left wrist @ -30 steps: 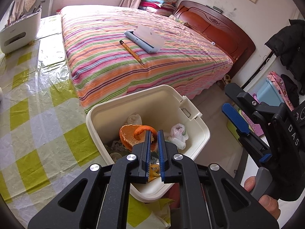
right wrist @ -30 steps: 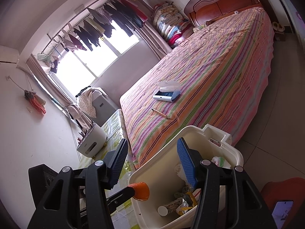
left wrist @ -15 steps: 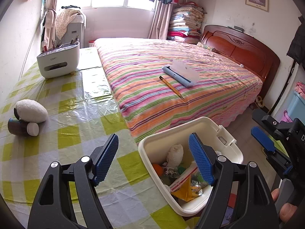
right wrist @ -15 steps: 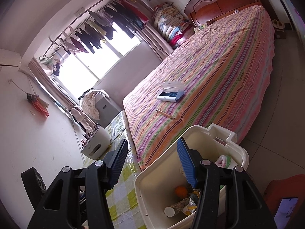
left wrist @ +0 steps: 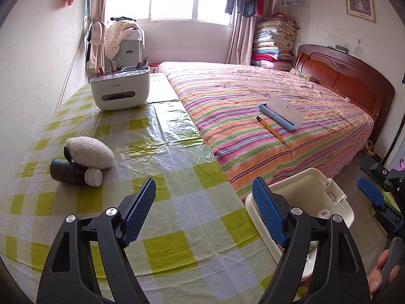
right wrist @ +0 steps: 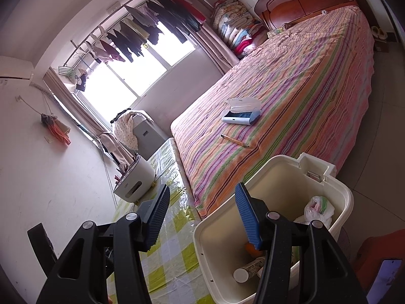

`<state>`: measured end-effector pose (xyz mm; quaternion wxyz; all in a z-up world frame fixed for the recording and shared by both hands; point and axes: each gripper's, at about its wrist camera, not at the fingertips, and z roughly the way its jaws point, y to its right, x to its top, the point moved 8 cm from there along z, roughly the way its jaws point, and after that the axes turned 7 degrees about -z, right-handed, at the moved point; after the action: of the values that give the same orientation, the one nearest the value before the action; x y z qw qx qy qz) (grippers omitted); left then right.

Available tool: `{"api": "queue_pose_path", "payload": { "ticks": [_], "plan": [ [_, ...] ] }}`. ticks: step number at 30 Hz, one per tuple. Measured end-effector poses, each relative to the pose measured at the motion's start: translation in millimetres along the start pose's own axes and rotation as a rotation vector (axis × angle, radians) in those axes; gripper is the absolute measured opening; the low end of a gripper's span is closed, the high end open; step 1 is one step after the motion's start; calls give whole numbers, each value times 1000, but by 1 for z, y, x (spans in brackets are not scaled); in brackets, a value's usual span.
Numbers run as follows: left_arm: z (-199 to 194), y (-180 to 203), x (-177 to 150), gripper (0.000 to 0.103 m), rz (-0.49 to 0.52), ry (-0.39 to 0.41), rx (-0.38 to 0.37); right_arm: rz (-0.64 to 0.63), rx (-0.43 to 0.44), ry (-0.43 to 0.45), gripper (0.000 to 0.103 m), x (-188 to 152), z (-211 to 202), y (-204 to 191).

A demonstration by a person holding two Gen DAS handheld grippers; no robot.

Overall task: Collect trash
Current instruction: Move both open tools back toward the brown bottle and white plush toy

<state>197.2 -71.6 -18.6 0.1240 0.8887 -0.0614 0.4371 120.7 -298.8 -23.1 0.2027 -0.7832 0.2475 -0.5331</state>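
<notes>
1. Trash sat mostly in the cream bin [right wrist: 274, 230] at the counter's [left wrist: 177, 215] edge, next to the bed [left wrist: 265, 109]: a knotted plastic bag [right wrist: 317, 206], something orange [right wrist: 250, 248] and a tube-like container [right wrist: 246, 271] were visible inside.
2. Change vs a second ago: the left hand-held gripper [left wrist: 203, 211] had been pinched nearly closed over the bin with an orange peel at its tips. Now its jaws stood wide apart, nothing between them, and its view had swung off the bin toward the counter. Orange item lay in the bin, so I read that as drop done.
3. Right hand-held gripper [right wrist: 201, 216] was also spread and empty, hovering above the bin's near rim, same pose as before.
4. Left on the counter: a dark bottle [left wrist: 76, 173] lying on its side with a white cap, touching a white fluffy object [left wrist: 88, 155]. Can't tell if either counts as trash; the bottle looked the likelier next pick.
5. White organizer box [left wrist: 120, 88] sat at the counter's far end, well apart from the bottle. A pencil [left wrist: 272, 130] and a blue case [left wrist: 279, 115] lay on the bed, probably not targets.
6. Judgement: one deposit cycle finished, next step was a reach for the bottle. Risk: it could roll on the glossy plastic cover.
</notes>
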Motion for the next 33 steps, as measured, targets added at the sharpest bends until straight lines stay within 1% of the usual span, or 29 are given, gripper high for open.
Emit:
{"api": "queue_pose_path", "payload": {
  "ticks": [8, 13, 17, 19, 22, 25, 26, 27, 28, 29, 33],
  "plan": [
    [-6, -36, 1, 80, -39, -3, 30, -61, 32, -38, 52, -16, 15, -32],
    [-5, -62, -2, 80, -81, -32, 53, -97, 53, -74, 52, -29, 31, -52],
    [-5, -91, -3, 80, -165, -55, 55, -147, 79, -108, 52, -40, 48, -71],
    [-4, -108, -5, 80, -188, -55, 76, -180, 108, -130, 52, -48, 57, -81],
    [4, -139, -10, 80, -235, -79, 110, -251, 138, -170, 52, -62, 71, -94],
    [13, -176, -16, 80, -331, -111, 130, -264, 180, -243, 52, -78, 85, -104],
    [15, -188, -17, 80, -377, -131, 126, -260, 191, -263, 52, -82, 89, -107],
    [15, -197, -16, 80, -425, -141, 101, -259, 207, -278, 52, -86, 93, -112],
    [13, -207, -15, 80, -461, -136, 82, -269, 223, -288, 52, -88, 96, -118],
    [10, -217, -13, 80, -484, -124, 85, -291, 233, -295, 52, -91, 99, -126],
    [4, -257, -13, 80, -537, -112, 148, -398, 284, -347, 53, -106, 116, -164]
  ]
}}
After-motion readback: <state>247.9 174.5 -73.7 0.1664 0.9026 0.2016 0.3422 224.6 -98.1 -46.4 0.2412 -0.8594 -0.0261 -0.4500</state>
